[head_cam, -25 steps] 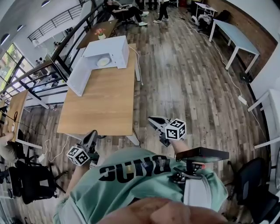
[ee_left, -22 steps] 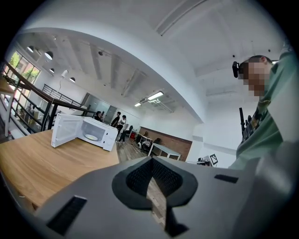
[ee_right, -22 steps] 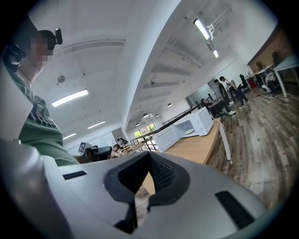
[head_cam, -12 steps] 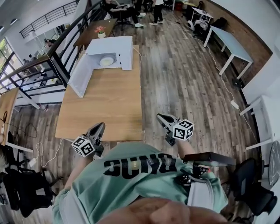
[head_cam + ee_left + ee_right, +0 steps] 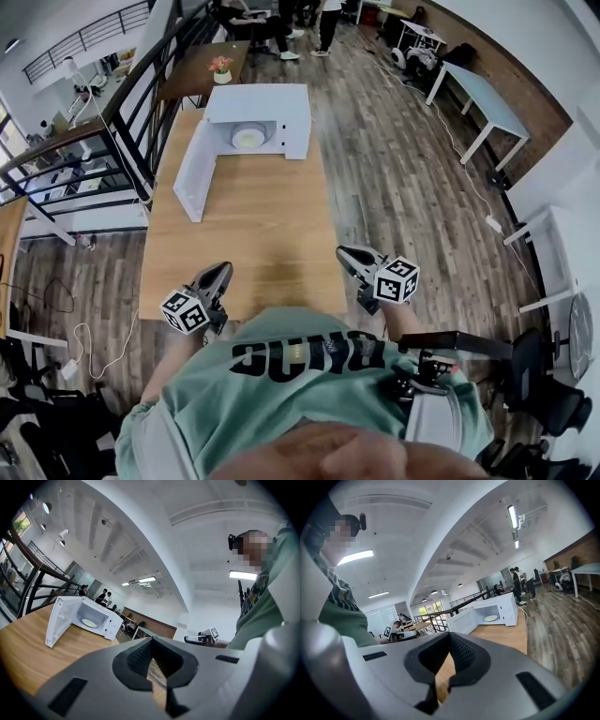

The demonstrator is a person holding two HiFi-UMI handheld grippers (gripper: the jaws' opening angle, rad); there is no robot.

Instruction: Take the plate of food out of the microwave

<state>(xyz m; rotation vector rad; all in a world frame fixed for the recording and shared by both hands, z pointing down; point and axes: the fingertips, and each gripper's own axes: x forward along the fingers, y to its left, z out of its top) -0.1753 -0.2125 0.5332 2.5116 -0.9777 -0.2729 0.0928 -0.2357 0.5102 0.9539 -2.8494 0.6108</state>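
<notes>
Biggest of all, a brown wood floor point(image 5: 412, 187) on every side. Next, a long wood table point(image 5: 253, 234), stretching away from the person's green shirt point(image 5: 300, 394). Past its far edge, a smaller dark table point(image 5: 187, 80). On the long table, at the far edge and toward the far right corner, a white microwave point(image 5: 286, 108), sitting flat on the wood. Its door point(image 5: 197, 173) wide open, swung out along the left edge and pointing back toward the near side. Low in the head view, two grey grippers. Left gripper point(image 5: 222, 270) over the table close to the near edge, more toward the near left corner, jaws shut tight with nothing between them. Right gripper point(image 5: 345, 253) just beside the near right corner, at the table's right edge, jaws shut tight too and holding nothing. Both pointing toward the microwave and well apart from it. Inside the microwave, down on its floor, a round pale plate point(image 5: 248, 138), not yet taken out. Food on it too far off to make out. Same open microwave and plate seen small and far away in the left gripper view and the right gripper view, just above the closed jaw tips. Smallest, a little pot of flowers point(image 5: 221, 67) on the dark table.
</notes>
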